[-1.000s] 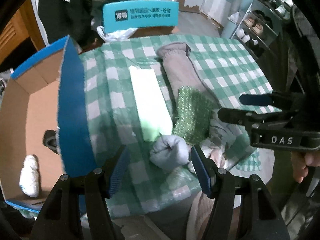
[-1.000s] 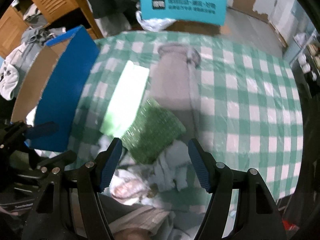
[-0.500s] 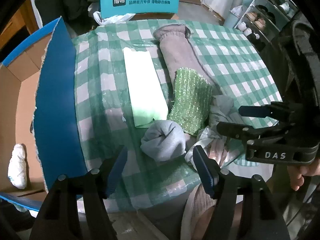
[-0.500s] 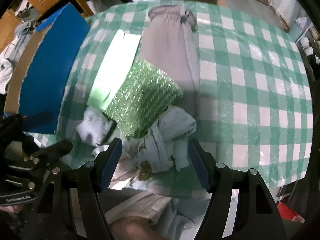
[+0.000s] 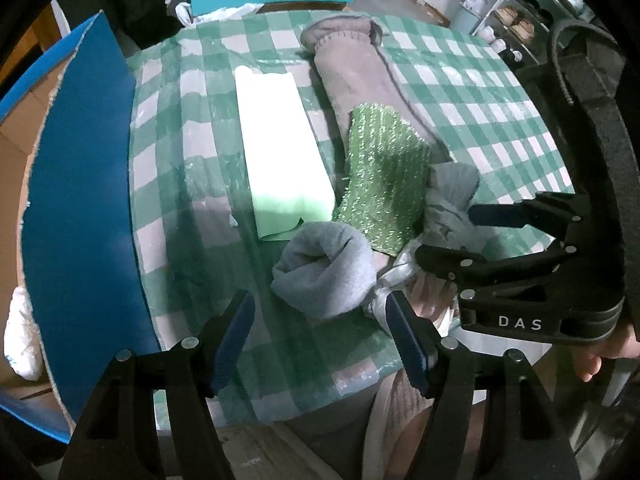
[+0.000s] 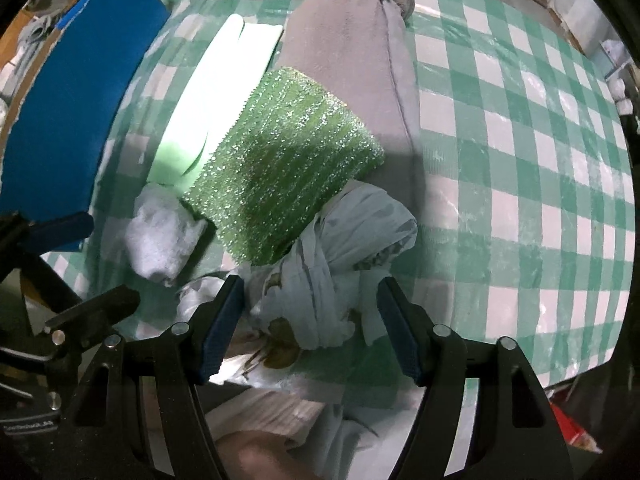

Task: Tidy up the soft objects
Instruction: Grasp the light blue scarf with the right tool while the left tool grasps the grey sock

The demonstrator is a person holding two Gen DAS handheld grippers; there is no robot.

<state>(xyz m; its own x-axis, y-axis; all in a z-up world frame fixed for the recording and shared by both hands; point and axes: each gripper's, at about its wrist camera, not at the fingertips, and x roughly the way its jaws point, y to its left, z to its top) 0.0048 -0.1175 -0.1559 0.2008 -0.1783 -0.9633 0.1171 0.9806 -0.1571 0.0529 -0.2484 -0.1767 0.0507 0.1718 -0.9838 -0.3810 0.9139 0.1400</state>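
Counter (image 5: 472, 92), green-checked cloth. Grey fleece roll (image 5: 360, 68) lies lengthwise, pointing away from both cameras. Glittery green knit cloth (image 6: 288, 164) overlaps its near end. Rolled grey sock (image 5: 324, 268) sits ahead of left gripper (image 5: 320, 336); knotted pale cloth (image 6: 332, 256) sits ahead of right gripper (image 6: 310, 328). Both sets of fingers spread, empty.

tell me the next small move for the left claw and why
Probably ease the left claw forward and down so its open fingers straddle the rolled grey sock, then close. The sock lies just ahead of the fingertips, untouched, near the table's front edge, and the cardboard box stands open to the left.
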